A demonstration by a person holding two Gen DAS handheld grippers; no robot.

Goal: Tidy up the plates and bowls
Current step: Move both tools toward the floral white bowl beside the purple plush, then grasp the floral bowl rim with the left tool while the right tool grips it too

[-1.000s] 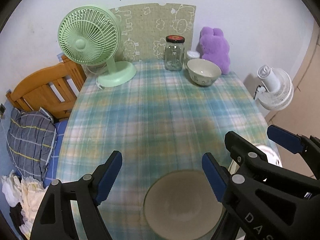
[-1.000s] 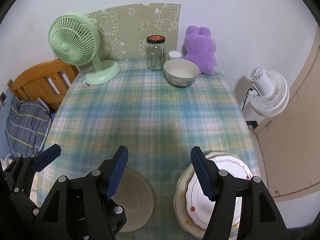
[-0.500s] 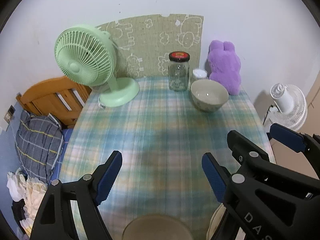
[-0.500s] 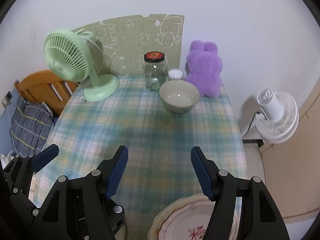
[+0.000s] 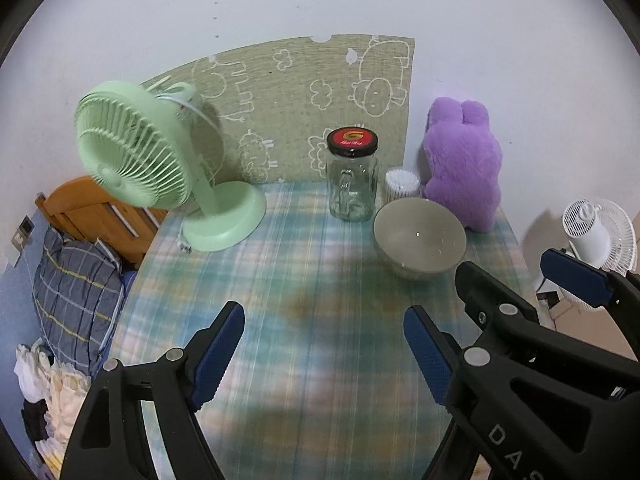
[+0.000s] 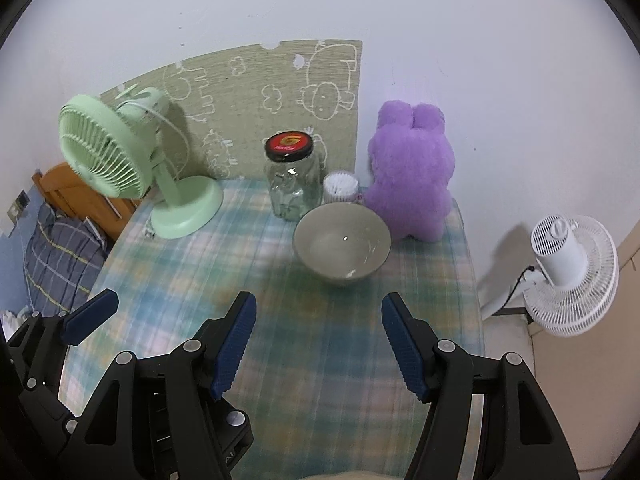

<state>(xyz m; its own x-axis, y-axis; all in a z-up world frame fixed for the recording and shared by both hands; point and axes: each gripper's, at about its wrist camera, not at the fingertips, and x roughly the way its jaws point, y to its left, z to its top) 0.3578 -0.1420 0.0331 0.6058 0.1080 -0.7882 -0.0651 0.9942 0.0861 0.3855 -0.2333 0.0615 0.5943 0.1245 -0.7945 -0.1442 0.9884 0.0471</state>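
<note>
1. Left claw (image 5: 324,354) gapes wide and empty above the plaid desk (image 5: 280,280).
2. Right claw (image 6: 316,340) likewise gapes, holding nothing.
3. Ahead, the bowl (image 6: 342,248) sits upright near the desk's far edge, just beside a glass jar (image 6: 294,184) and purple plush rabbit (image 6: 412,176).

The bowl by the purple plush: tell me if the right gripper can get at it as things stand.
Probably yes. The right gripper is open and empty, and only bare tablecloth lies between it and the bowl; the jar and plush stand behind.
</note>
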